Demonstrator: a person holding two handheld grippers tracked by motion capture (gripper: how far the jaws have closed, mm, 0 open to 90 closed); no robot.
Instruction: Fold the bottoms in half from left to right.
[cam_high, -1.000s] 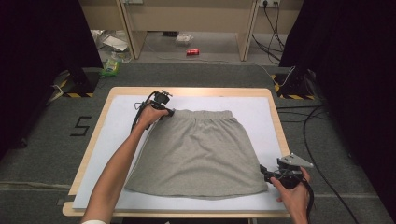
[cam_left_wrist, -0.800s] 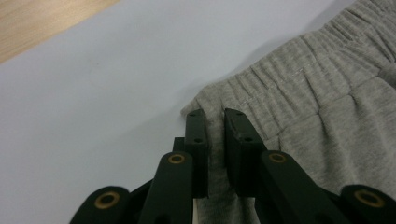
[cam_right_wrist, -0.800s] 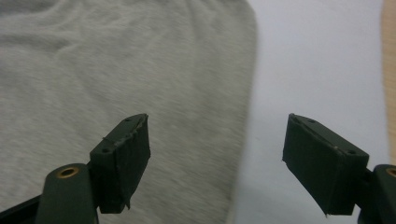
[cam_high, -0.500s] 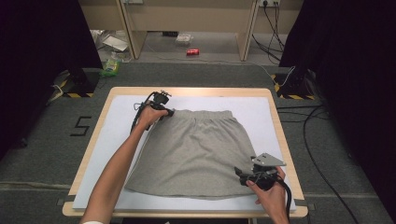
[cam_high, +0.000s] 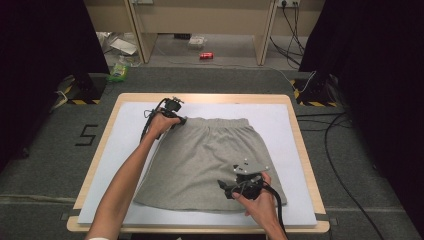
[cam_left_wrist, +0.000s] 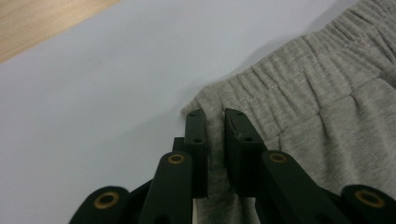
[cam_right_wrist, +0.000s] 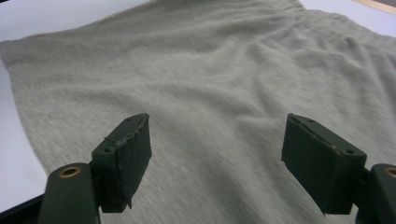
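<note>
**Grey skirt flat on the worktop, one corner pinched**

Dark curtains flank a wooden worktop (cam_high: 304, 150) covered by a white sheet (cam_high: 125, 145); beyond it, on the floor, lie a red can (cam_high: 206, 55) and some litter. A grey skirt (cam_high: 210, 160) lies spread flat on the sheet, elastic waistband at the far side, hem toward the person.

Left tool (cam_high: 181, 120) sits at the waistband's far-left corner. In the left gripper view its jaws are nearly closed, with a fold of the skirt (cam_left_wrist: 308, 107) nipped between them at the waistband edge.

Right tool (cam_high: 223, 187) is over the skirt's near-right part, just inside the hem. In the right gripper view its jaws stand wide apart above the cloth (cam_right_wrist: 215, 93), holding nothing.
</note>
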